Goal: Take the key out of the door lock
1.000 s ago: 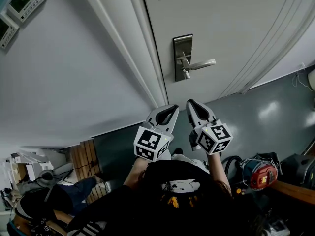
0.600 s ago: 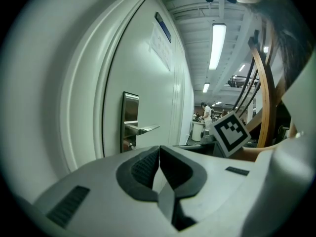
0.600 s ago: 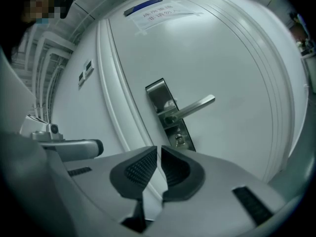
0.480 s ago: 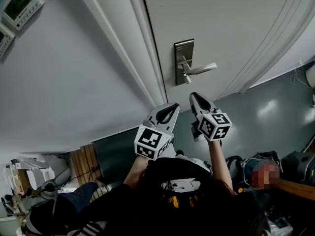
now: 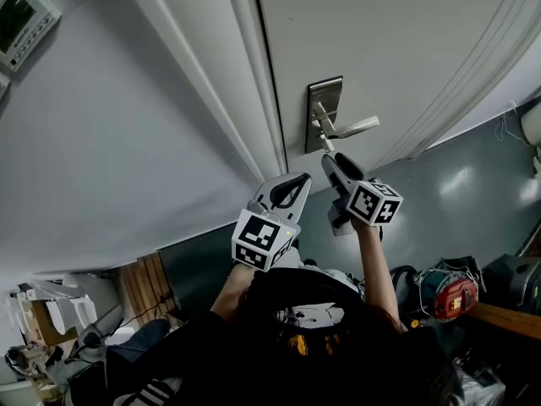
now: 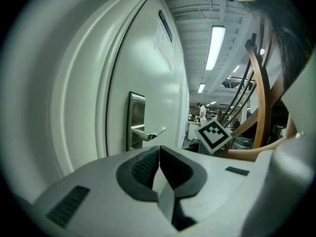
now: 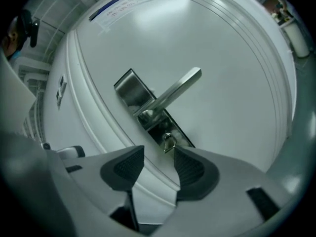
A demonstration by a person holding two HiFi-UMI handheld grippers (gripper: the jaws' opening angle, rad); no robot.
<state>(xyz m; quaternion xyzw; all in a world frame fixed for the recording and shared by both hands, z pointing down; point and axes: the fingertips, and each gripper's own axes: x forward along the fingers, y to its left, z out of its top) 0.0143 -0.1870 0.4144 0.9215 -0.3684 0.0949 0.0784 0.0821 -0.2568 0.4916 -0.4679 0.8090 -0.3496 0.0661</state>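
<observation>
A steel lock plate (image 5: 325, 112) with a lever handle (image 5: 353, 128) sits on the white door (image 5: 397, 41). A small metal key (image 7: 168, 142) sticks out of the plate (image 7: 143, 107) below the handle (image 7: 175, 94). My right gripper (image 7: 158, 158) is open just short of the key; its jaws have just been opening, and nothing is between them. In the head view the right gripper (image 5: 330, 160) reaches up to the plate's lower end. My left gripper (image 5: 302, 178) is shut and empty, lower left of the right one, away from the door; in the left gripper view its pads (image 6: 148, 164) meet.
The door frame (image 5: 245, 83) and a grey wall (image 5: 127, 142) lie left of the lock. A wall panel (image 5: 21, 15) is at the far left. On the floor behind are a red device (image 5: 450, 294) and wooden pieces (image 5: 148, 282).
My right gripper has moved up to the lower end of the lock plate and rolled. My left gripper has shifted a little toward the door beside it.
</observation>
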